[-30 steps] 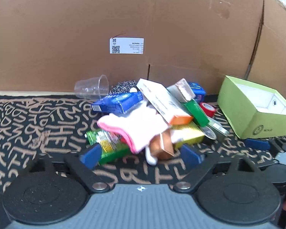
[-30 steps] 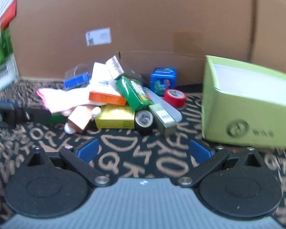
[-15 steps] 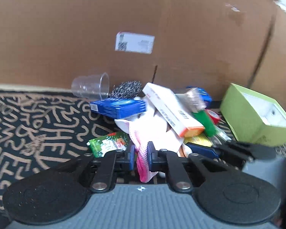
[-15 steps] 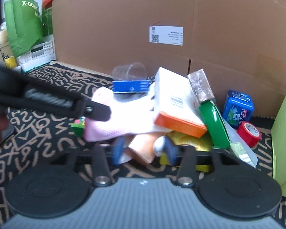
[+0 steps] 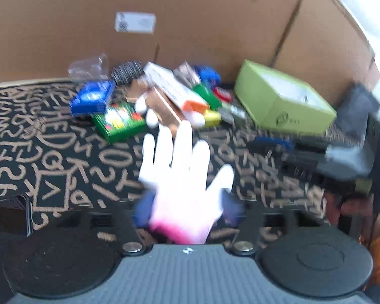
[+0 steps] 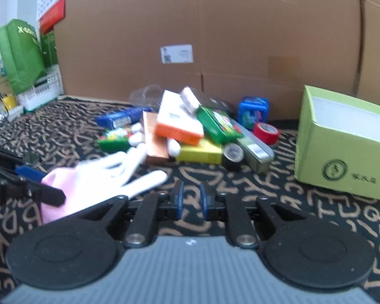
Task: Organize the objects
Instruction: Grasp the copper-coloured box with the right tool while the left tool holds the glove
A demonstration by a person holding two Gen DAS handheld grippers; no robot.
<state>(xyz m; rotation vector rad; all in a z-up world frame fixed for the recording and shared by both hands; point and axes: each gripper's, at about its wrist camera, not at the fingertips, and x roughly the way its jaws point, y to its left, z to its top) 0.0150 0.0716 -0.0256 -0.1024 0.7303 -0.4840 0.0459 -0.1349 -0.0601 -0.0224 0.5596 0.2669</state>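
Cardboard walls (image 6: 240, 38) back a letter-patterned mat (image 6: 291, 217). At its far edge a pile of boxes (image 6: 179, 129) lies jumbled beside the green box (image 6: 342, 152), likely the bin for sorting. The left gripper (image 5: 187, 212) is clamped on the pink cuff of a white glove (image 5: 182, 167), its fingers splayed toward the pile, well clear of it. The right gripper (image 6: 191, 197) sits nearly closed on nothing, just right of the glove.
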